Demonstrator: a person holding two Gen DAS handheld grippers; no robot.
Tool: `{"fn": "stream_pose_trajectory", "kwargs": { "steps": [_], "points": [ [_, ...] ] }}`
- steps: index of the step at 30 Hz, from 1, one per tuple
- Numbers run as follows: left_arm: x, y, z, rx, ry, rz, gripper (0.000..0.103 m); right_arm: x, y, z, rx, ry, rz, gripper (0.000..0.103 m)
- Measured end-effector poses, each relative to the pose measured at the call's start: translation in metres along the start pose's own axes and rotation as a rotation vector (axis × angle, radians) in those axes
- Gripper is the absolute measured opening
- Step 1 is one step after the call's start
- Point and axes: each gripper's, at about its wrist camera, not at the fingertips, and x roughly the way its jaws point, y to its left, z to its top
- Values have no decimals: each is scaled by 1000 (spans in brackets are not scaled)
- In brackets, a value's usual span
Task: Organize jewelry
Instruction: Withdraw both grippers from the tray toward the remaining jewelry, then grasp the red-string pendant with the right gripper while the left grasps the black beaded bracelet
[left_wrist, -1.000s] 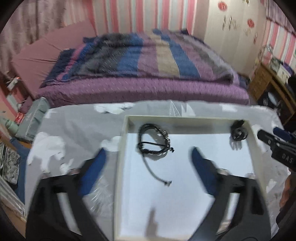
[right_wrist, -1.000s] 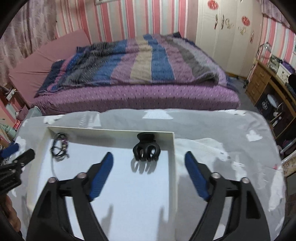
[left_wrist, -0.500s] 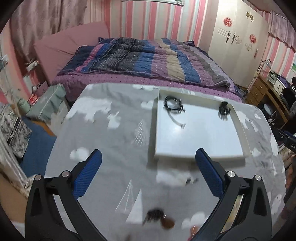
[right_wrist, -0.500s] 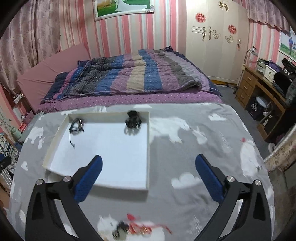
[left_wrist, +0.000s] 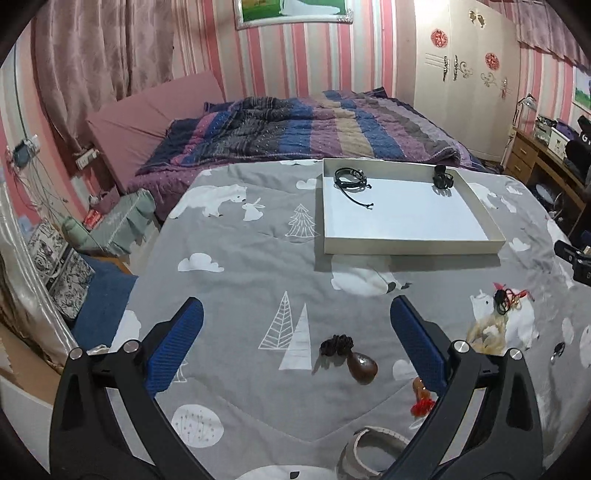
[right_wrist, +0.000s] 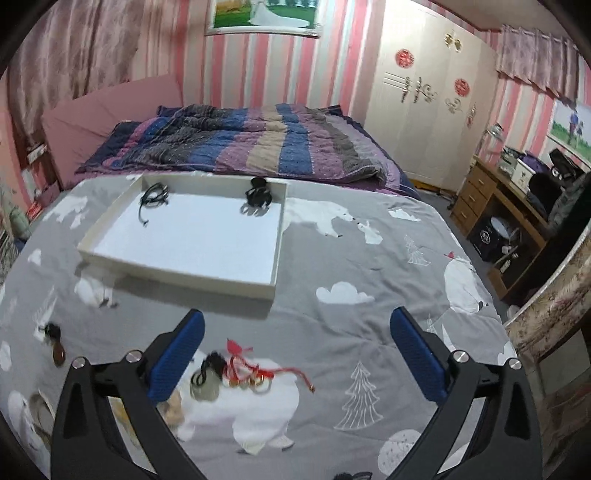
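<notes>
**Q:** Reading the left wrist view from left to right, what is shown?

**A:** Lower left and lower right: the left gripper (left_wrist: 295, 339), fingers spread wide and empty. Between them, lower centre, a brown teardrop pendant on a dark knotted cord (left_wrist: 351, 356) lies on the grey printed cover (left_wrist: 236, 258). Upper centre-right: the white tray (left_wrist: 410, 246), holding a black cord bracelet (left_wrist: 351, 181) at its far left corner and a black claw clip (left_wrist: 442, 178) at its far right corner.

**Q:** And the right wrist view?

**A:** The tray sits upper left. The right gripper (right_wrist: 295, 343) is likewise released and holds nothing. Just beside its left finger lies a tangle of red string with gold rings (right_wrist: 251, 373), touching a dark cord with a pale stone (right_wrist: 207, 380).

**Q:** Which step is in hand?

**A:** Judging by layout — two items are in the tray, several loose near the grippers — each gripper appears poised to fetch another piece.

**Q:** What does the next move call for?

**A:** Probably a descent over the pendant, or the red tangle, closing low enough to catch thin cord without pinching the fabric.
</notes>
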Motion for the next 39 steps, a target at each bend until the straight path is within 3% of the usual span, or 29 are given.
{"fn": "stream_pose_trajectory", "kwargs": {
  "steps": [6, 10, 12, 26, 36, 39],
  "points": [
    [14, -2, -19, -11, 37, -18, 100, 6, -10, -31, 102, 15, 92, 100],
    [30, -2, -30, -10, 65, 11, 100, 13, -19, -46, 155, 27, 65, 100],
    [35, -1, -32, -19, 84, -13, 100, 16, -20, -50, 162, 40, 62, 100],
    [54, -10, -28, 4, 114, -74, 100, 27, 20, -54, 68, 67, 77, 100],
    [68, -16, -35, 23, 129, -103, 100, 37, 10, -57, 78, 66, 28, 100],
    [69, -16, -35, 15, 125, -121, 100, 45, 6, -61, 72, 92, 12, 93]
  ]
}}
